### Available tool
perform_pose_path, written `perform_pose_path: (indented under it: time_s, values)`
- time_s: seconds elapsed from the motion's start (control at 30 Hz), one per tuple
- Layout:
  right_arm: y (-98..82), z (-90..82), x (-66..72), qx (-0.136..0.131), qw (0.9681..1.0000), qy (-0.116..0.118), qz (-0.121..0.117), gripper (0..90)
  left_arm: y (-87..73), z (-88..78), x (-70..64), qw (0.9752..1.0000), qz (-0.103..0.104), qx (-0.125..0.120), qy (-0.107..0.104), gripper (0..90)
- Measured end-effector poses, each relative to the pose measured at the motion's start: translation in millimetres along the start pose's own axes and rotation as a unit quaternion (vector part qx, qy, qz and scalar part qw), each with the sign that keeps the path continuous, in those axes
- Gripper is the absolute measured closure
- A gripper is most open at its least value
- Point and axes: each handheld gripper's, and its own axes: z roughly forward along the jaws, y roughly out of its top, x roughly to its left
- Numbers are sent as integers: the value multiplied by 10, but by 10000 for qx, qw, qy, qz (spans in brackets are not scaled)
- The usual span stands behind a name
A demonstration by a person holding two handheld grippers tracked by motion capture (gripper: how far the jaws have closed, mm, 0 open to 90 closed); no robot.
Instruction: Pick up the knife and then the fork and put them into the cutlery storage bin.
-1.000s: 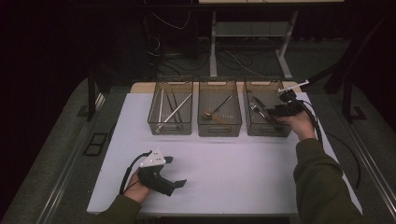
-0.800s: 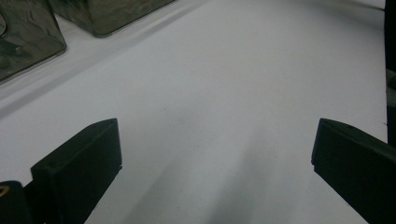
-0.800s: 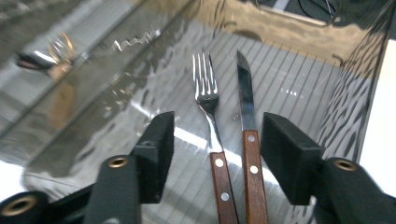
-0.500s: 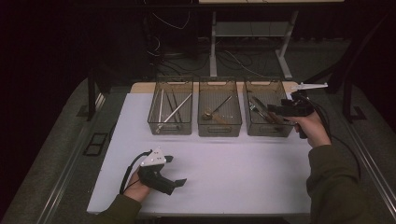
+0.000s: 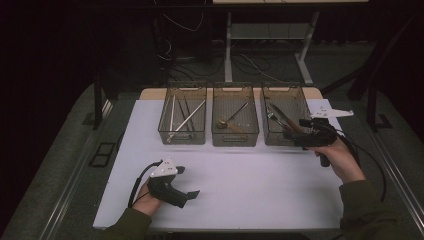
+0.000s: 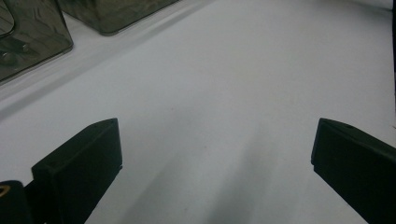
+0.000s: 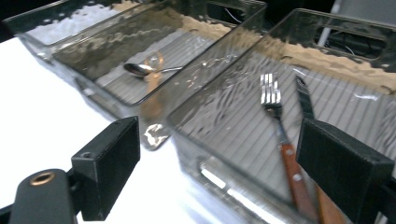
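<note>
The fork (image 7: 276,122) lies in the rightmost clear bin (image 5: 283,88), which sits right of centre in the high view, its tines toward the top of that frame and its wooden handle running down toward the near wall. Beside it lies a second wooden-handled piece, probably a knife (image 7: 304,100), roughly parallel and close enough that I cannot tell whether they touch. In the right gripper view the fork's long axis runs from the centre down to the lower right, ending by the right-hand jaw. The right gripper (image 5: 299,138) hangs at the bin's near right corner, plainly the nearer tool; its jaws are spread with nothing between them, having just been opening. The left gripper (image 5: 194,193) rests on the white table (image 5: 260,190) at lower left of the high view, well apart from the bins, its jaws wide and bare. Against the earlier high frames, the right gripper has drawn back from over the bin toward the right edge, while the left hand has kept its place.
</note>
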Motion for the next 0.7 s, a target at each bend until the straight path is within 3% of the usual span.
perform_pose_path:
  time_s: [0.3, 0.7]
  values:
    - [-243, -155, 236, -164, 9997, 145, -84, 140, -4, -20, -3, 10000, 36, -19, 30, 4]
    - [-604, -219, 469, -263, 9990, 322, -156, 140, 0, -29, -3, 10000, 42, -26, 39, 4]
